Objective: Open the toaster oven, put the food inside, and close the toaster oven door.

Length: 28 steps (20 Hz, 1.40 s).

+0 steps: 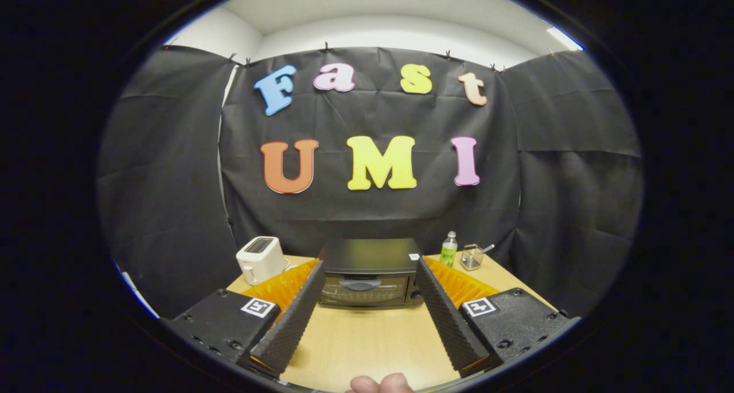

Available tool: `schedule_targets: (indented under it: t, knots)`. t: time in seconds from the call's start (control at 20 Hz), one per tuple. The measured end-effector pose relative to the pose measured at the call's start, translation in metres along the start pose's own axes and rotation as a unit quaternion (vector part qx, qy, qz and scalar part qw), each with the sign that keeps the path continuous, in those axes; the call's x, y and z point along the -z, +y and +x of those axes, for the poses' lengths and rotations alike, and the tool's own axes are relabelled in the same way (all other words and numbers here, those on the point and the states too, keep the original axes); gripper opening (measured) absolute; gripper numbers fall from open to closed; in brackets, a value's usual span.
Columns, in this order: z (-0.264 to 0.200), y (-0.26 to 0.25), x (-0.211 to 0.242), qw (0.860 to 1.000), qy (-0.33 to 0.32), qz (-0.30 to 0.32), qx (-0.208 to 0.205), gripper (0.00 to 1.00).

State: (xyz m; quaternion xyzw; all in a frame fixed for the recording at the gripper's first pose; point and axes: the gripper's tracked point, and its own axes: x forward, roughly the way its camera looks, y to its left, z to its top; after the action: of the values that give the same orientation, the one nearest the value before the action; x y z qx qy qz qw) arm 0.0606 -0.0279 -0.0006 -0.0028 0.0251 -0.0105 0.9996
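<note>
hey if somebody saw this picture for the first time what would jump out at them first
Probably the black toaster oven, door closed, sitting on the wooden table just beyond the gripper, framed between its two open fingers with nothing held. Next, the white toaster to its left, then the small green bottle and a clear container to its right, against the black cloth wall. A fingertip shows at the near edge.

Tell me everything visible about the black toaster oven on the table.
The black box-shaped toaster oven stands upright on the light wooden table, facing the camera, beyond the gripper, whose open jaws frame it without touching. Its glass door is shut, with a curved dark handle across the top of the door and a knob panel to one side. The top is flat, with a small white sticker at a corner. Nothing visibly touches it but the table.
</note>
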Motion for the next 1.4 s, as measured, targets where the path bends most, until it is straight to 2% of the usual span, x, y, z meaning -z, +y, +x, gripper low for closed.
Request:
schedule_targets:
  t: [0.25, 0.45, 0.65, 0.85, 1.1, 1.4]
  knots:
    - [0.062, -0.012, 0.013, 0.999, 0.038, 0.012, 0.002, 1.00]
    - [0.127, -0.003, 0.038, 0.996, 0.084, 0.029, -0.016, 1.00]
    - [0.189, 0.003, 0.074, 0.988, 0.147, 0.030, -0.037, 1.00]
    - [0.239, 0.004, 0.111, 0.979, 0.201, 0.024, -0.031, 1.00]
    - [0.273, 0.011, 0.148, 0.970, 0.241, 0.002, -0.031, 1.00]
    - [0.279, 0.011, 0.160, 0.973, 0.228, -0.025, -0.002, 1.00]
